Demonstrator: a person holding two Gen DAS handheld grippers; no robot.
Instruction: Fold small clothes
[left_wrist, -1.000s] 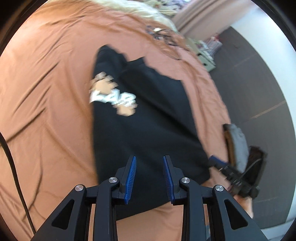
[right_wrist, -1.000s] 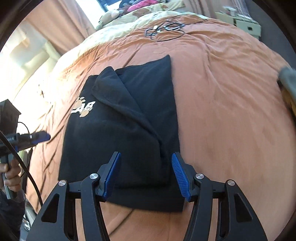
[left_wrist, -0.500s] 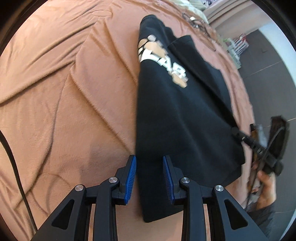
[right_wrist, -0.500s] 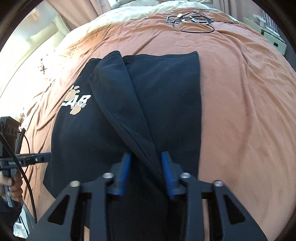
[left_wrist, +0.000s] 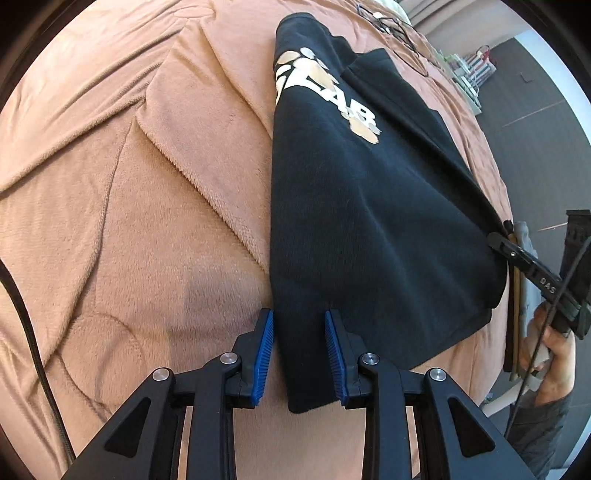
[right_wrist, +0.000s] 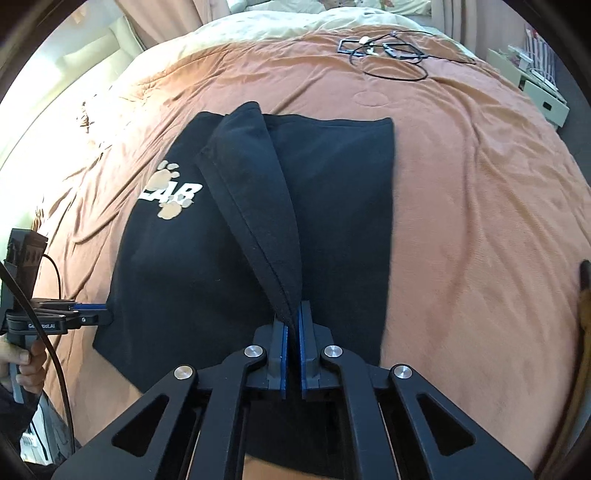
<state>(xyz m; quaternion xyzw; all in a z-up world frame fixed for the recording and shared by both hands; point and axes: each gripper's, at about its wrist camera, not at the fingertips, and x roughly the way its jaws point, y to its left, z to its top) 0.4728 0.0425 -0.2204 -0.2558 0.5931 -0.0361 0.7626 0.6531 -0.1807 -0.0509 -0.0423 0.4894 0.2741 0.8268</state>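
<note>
Our right tool (right_wrist: 291, 325) has pinched shut on the folded-over flap of the black cotton T-shirt (right_wrist: 229, 258), while our left tool (left_wrist: 299, 350) stands part open astride the shirt's near left corner, not yet gripping. The shirt lies on the rust-orange plush bedspread (left_wrist: 147, 184), long axis running away from both tools. Its print reads "LAB" (right_wrist: 173, 194) among tan paw marks.
</note>
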